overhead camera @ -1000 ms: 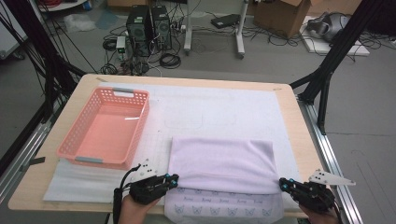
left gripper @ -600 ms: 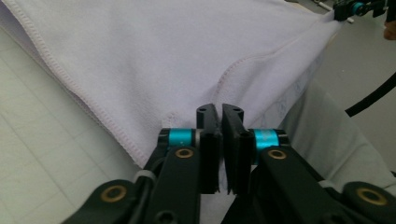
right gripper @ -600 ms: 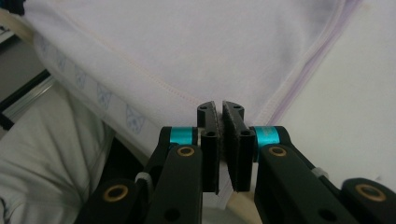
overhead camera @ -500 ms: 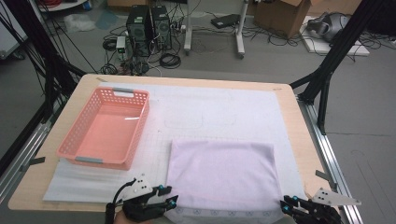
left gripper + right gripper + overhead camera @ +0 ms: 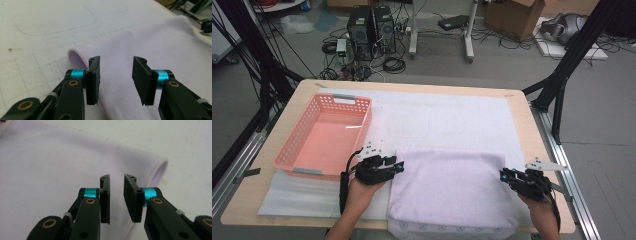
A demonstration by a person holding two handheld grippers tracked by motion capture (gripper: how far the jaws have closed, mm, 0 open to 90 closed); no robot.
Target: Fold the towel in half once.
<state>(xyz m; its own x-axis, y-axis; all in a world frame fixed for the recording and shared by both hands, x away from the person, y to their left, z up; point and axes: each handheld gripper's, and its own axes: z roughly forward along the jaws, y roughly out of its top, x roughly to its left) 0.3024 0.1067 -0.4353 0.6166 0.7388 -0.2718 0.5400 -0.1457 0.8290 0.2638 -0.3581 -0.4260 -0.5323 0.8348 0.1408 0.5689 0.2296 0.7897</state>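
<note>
The scene is evenly and brightly lit from overhead; only soft shadows are cast. The high view is slightly grainy, and motion blur is seen in the left gripper view.

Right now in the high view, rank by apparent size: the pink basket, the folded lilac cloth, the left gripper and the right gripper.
1. folded lilac cloth
2. pink basket
3. left gripper and right gripper: they look alike, so I won't rank them.

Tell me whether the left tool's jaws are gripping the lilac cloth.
Apart. The left gripper view shows the left tool with jaws spread above the lilac cloth, neither pad pressing on it.
</note>
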